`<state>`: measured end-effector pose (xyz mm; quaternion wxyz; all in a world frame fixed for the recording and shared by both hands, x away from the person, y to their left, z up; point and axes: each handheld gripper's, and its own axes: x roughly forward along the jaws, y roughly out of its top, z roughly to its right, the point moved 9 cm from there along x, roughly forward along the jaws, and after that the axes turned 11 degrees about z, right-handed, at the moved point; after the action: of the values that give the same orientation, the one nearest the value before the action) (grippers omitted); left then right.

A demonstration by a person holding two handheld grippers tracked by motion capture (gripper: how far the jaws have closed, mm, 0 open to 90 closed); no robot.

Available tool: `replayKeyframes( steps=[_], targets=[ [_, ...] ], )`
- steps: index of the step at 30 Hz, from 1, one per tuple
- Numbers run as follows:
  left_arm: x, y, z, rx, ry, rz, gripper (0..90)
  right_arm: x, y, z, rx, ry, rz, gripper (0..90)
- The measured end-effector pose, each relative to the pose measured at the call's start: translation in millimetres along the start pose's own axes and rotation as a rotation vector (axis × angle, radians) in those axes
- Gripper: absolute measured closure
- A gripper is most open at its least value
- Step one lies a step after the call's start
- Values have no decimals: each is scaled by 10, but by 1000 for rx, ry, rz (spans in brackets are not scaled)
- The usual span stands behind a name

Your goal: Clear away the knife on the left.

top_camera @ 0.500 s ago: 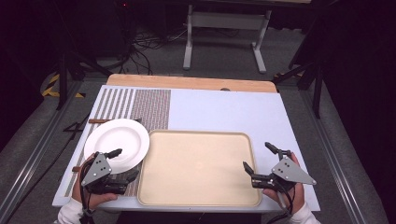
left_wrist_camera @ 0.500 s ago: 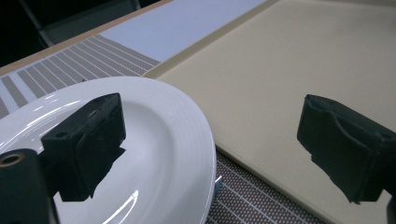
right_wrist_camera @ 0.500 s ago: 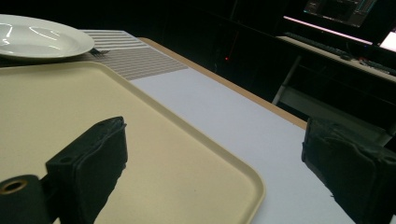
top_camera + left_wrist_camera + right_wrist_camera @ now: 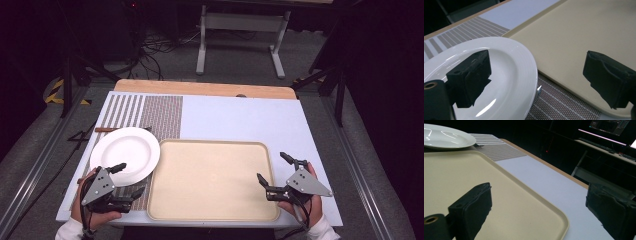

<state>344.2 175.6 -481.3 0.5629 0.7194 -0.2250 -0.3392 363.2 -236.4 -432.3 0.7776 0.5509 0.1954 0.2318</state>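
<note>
Three cameras look at one table.

The high view looks down and forward from above the table's [image 4: 240, 115] near edge. The left gripper view sits low and very close by the near left corner, facing the plate [image 4: 506, 75] and tray [image 4: 579, 37]. The right gripper view sits low by the near right corner, looking across the tray [image 4: 461, 170] to the plate [image 4: 446, 137]. All three share the plate and tray.
</note>
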Motion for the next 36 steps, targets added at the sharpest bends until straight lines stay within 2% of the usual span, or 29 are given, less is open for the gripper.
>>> replayKeyframes(
  steps=[2, 12, 16, 21, 23, 24, 29, 31, 32, 33, 34, 36],
  targets=[
    [-28, -14, -21, 13, 16, -15, 87, 15, -11, 20, 4, 1, -1, 74],
    [-286, -31, -193, 6, 74, -21, 85, 87, -9, 50, 7, 8, 5, 75],
    [-424, -44, -311, -3, 108, -21, 81, 96, -16, 54, 8, 10, 3, 75],
    [-592, -150, -494, -11, 158, -58, 80, 107, -46, 67, 6, 11, -8, 76],
    [-647, -210, -558, -37, 161, -67, 80, 105, -48, 71, 2, 7, -8, 76],
    [-673, -260, -602, -29, 175, -94, 79, 106, -50, 71, 2, 7, -9, 76],
    [-734, -518, -788, -77, 184, -192, 72, 113, -69, 64, -7, 6, -20, 78],
    [-709, -629, -847, -81, 175, -253, 72, 119, -79, 62, -9, 7, -25, 79],
    [-689, -658, -860, -86, 169, -268, 72, 122, -82, 60, -9, 8, -25, 79],
    [-654, -697, -867, -88, 151, -293, 72, 123, -84, 59, -9, 8, -26, 80],
    [-632, -731, -882, -72, 147, -325, 76, 124, -90, 54, -10, 10, -30, 81],
    [-580, -796, -885, -65, 126, -373, 82, 126, -99, 51, -12, 11, -33, 82]
  ],
)
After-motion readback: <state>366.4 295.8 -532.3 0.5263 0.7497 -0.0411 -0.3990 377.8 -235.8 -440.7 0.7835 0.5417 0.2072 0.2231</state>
